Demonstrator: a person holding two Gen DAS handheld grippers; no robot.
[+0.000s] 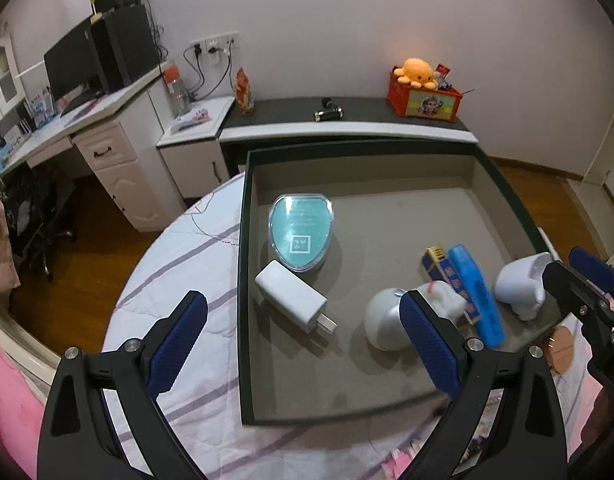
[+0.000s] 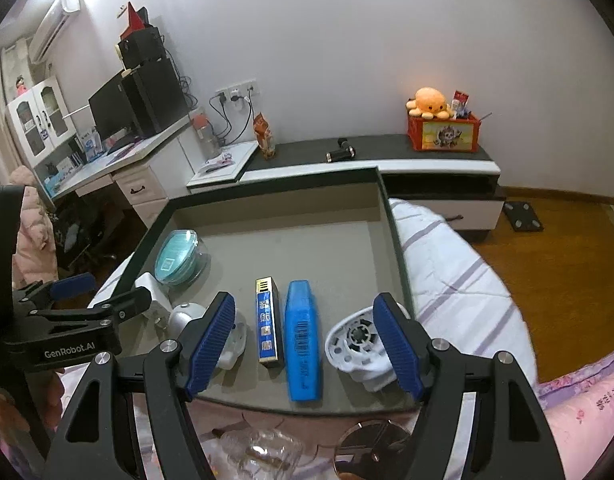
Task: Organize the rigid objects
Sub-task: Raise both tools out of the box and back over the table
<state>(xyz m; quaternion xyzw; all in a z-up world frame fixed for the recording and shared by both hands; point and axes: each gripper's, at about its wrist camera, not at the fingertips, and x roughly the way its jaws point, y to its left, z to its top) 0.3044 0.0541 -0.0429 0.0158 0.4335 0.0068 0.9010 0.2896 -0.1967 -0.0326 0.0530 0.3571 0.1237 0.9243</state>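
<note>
Sorting nearly done | your left gripper [image 1: 303,344] and right gripper [image 2: 307,344] were spread, empty | tray [image 1: 347,146] ahead held seven items | round disc [image 2: 373,438] below remained.

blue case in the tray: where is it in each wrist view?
Left wrist: blue case, lower right, tilted, beside the right-hand finger.
Right wrist: blue case, bottom centre, between the claw's fingers in the picture.
Shared landmark: teal-lidded clear box in the tray's far left.

You are seeing your left gripper [image 1: 303,336] and right gripper [image 2: 307,338] showing black angular frames, ribbed blue pads [image 2: 211,338] on each finger and round silver screws [image 1: 476,343]. White lettering reading "GenRobot.AI" [image 2: 69,352] is running along one body.
</note>
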